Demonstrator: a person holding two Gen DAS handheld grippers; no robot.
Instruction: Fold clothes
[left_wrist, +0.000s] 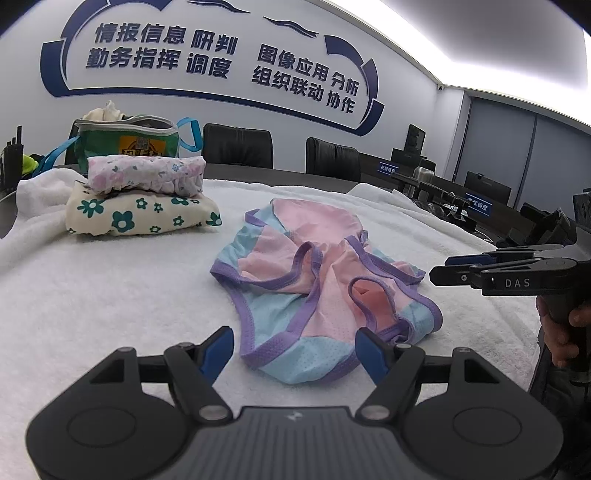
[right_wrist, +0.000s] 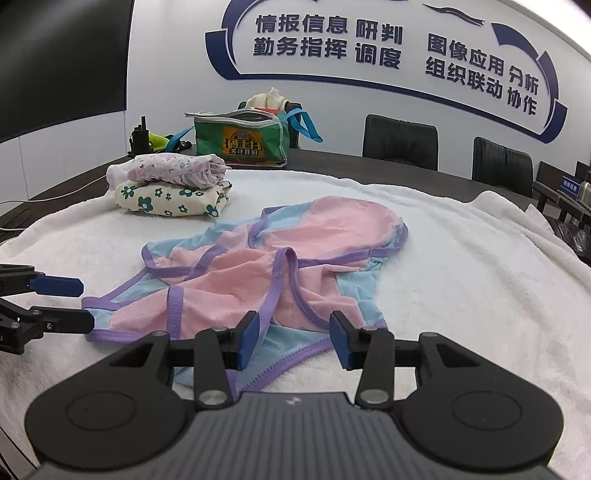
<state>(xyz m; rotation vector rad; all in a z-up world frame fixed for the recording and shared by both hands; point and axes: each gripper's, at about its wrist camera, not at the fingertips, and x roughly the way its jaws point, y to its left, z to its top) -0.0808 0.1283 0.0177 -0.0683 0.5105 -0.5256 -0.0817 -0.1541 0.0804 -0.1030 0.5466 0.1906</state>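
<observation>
The pink-and-blue garment (left_wrist: 321, 291) lies crumpled mid-towel (left_wrist: 110, 295), bare towel on all sides, the folded stack (left_wrist: 144, 199) well apart. Left gripper (left_wrist: 295, 350) and right gripper (right_wrist: 291, 341) both stand with jaws apart and empty at its near hem.

A fluffy white terry towel (left_wrist: 110, 280) lies under perforated pink-and-blue mesh underwear (left_wrist: 317, 288) with ribbed purple trim, folded floral cotton garments (left_wrist: 144, 214) and a glossy green bag (left_wrist: 129, 142), beside matt black plastic grippers.

Beyond the jaws a pale wall (left_wrist: 229, 110) carries large dark-blue lettering (right_wrist: 373, 44), with black office chairs (left_wrist: 238, 146) along a dark table (right_wrist: 369, 162), a black screen (right_wrist: 62, 62) at far left, and a bright ceiling light strip (left_wrist: 480, 26).
</observation>
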